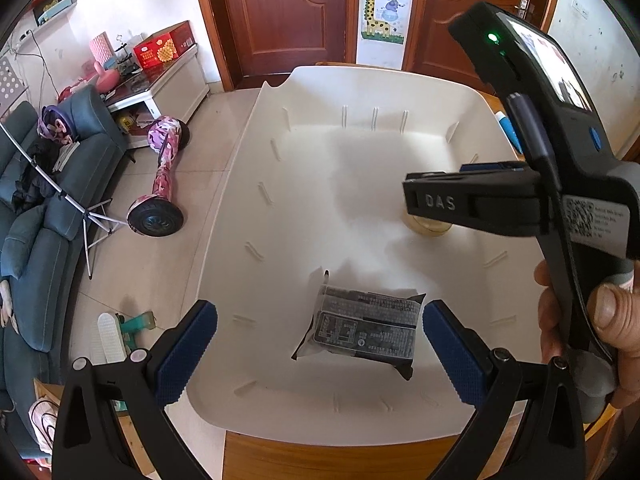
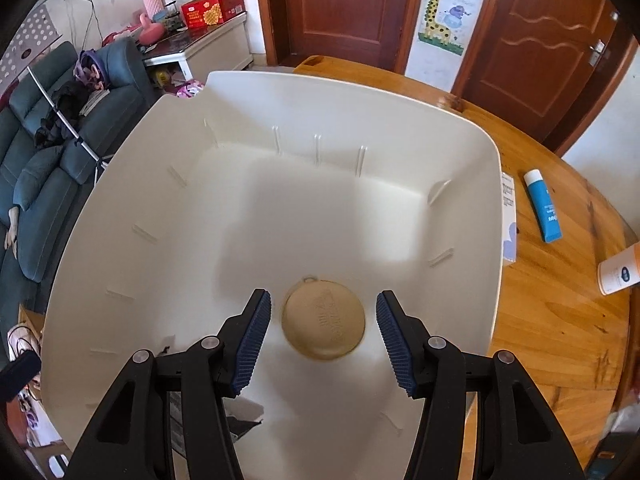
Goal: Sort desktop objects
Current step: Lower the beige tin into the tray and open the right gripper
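- Right gripper (image 2: 323, 338) hangs over the white bin (image 2: 494, 216), jaws apart, blue pads clear of the round tan lid (image 2: 324, 324) lying flat between them on the bin floor.
- Left gripper (image 1: 320, 354) stands wide open above the dark packet (image 1: 366, 326).
- Risk, judged: the flat, low lid could skid or tip if the pads close unevenly.
- On the wooden table (image 2: 560, 300), a blue tube (image 2: 543, 206) waits unsorted.

the letters "das" stand in raised grey on the black body of the right gripper (image 1: 472, 200). a white sticker (image 1: 596, 222) on its handle carries a qr code and small print too fine to read. print on the dark packet (image 1: 366, 326) is illegible.
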Motion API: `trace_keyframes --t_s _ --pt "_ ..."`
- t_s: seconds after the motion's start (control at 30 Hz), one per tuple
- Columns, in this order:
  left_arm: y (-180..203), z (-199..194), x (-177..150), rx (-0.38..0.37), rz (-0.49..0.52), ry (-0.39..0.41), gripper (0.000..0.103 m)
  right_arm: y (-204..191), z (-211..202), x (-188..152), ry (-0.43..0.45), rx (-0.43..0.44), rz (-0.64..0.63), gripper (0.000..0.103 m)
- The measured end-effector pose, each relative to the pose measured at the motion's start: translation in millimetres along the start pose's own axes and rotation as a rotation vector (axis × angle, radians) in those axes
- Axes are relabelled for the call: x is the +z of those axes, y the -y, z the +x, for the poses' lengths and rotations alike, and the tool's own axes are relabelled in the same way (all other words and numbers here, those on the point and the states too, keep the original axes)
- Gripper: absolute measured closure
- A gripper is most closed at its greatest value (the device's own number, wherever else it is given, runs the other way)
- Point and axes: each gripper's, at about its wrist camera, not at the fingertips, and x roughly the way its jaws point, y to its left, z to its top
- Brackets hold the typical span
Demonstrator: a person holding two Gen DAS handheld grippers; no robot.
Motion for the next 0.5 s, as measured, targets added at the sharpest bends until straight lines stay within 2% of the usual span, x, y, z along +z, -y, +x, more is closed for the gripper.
trace_keyframes --t_s 0.3,0.4,0.5 --pt "0.8 -3.5 -0.1 -0.005 -0.003 0.004 0.000 -13.1 -10.3 0.2 0.041 -0.038 -0.061 0.048" --pt "1.4 -6.0 1.5 -0.004 -0.005 0.003 0.000 -7.8 -26.3 -1.5 0.072 -0.008 -0.031 0.041" --pt "2.6 -9.6 3.8 0.008 -0.012 0.010 0.000 -3.2 -37.6 -3.8 0.080 -0.002 -0.021 0.041"
